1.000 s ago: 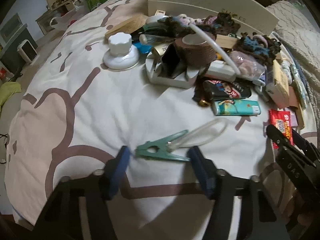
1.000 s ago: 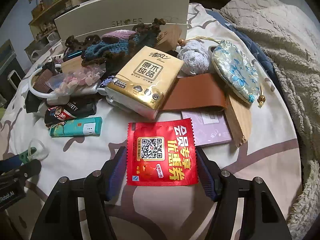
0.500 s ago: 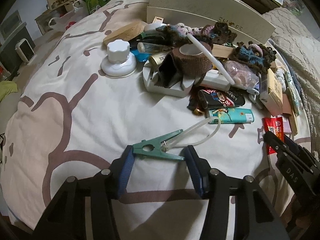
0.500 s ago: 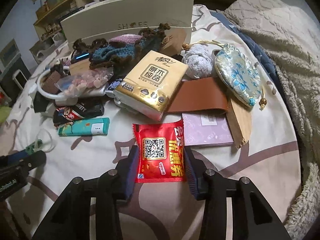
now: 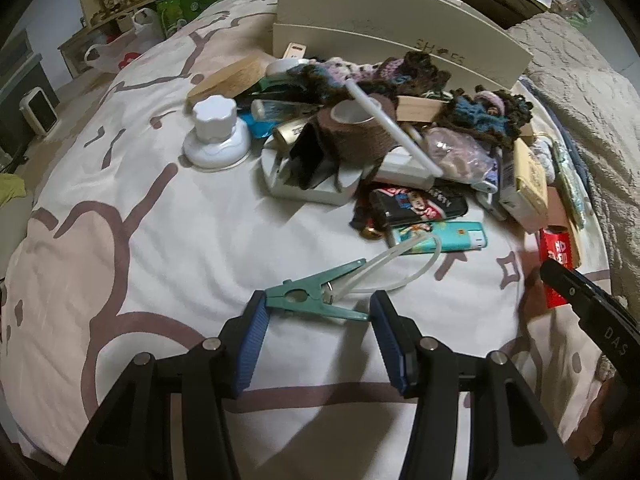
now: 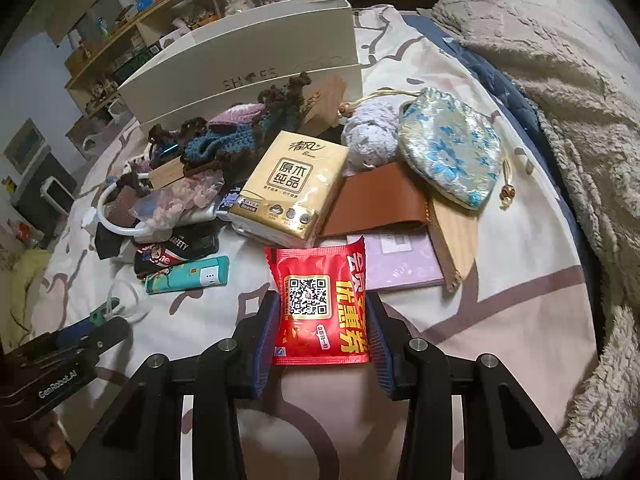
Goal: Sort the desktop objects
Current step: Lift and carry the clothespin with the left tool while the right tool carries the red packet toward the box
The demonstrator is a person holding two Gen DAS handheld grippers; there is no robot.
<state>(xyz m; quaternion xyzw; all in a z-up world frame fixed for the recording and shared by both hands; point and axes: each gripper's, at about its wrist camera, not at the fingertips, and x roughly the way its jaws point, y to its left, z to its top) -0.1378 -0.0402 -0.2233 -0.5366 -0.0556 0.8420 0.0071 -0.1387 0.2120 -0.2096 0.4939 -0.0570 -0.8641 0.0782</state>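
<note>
On the bed, the left hand-held gripper (image 5: 316, 312) clamps a green clip (image 5: 316, 298) lengthwise between its pads; the right hand-held gripper (image 6: 320, 320) pinches a red packet (image 6: 320, 300), long axis pointing away.

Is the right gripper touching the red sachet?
Touching. The right wrist view shows the right gripper with both blue pads pressed against the sides of the red sachet, which bows upward between them.
</note>
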